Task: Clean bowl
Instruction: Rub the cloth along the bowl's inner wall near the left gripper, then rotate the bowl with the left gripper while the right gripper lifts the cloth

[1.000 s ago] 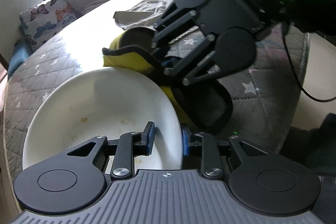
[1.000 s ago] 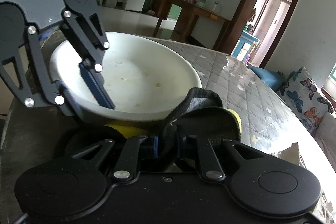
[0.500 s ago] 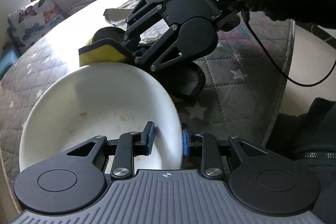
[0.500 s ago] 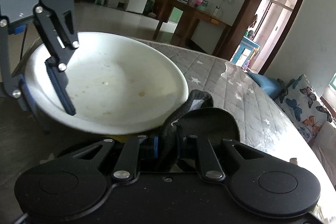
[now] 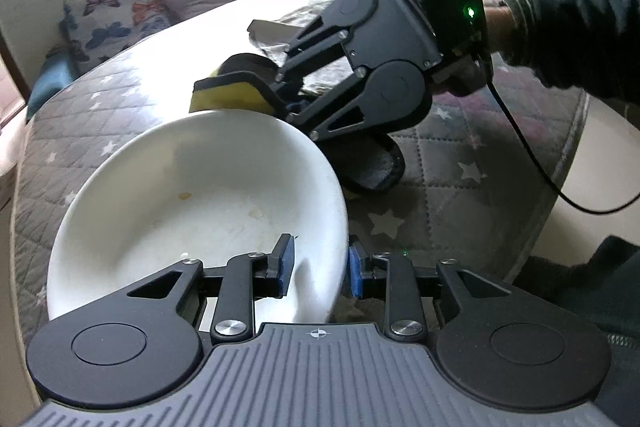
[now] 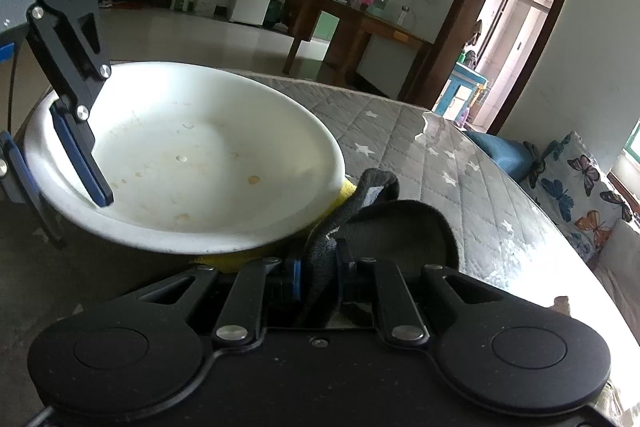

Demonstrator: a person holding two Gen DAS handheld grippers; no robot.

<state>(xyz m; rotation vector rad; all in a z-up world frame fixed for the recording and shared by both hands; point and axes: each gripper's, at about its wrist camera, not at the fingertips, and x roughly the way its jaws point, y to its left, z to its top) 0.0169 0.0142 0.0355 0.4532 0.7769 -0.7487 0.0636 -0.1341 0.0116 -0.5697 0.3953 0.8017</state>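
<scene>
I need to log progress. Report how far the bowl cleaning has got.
Done: the left gripper grips the bowl by its rim, and the right gripper holds the sponge. In hand: the sponge sits at the bowl's far edge, outside it. Left: brown spots inside, so the wiping remains.

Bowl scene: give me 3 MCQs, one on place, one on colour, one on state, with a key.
1. Where does the left gripper hold the white ceramic bowl?
A. at its rim
B. under its base
C. nowhere

2. What colour is the foam of the dark-backed scrub sponge?
A. pink
B. yellow
C. white

3. What state is the bowl's inside in?
A. spotless
B. full of water
C. flecked with residue

Key:
1 A, one pad sits inside the wall and one outside.
2 B, yellow foam shows beyond the far rim, clamped by the right gripper.
3 C, brownish spots dot the inside.
</scene>
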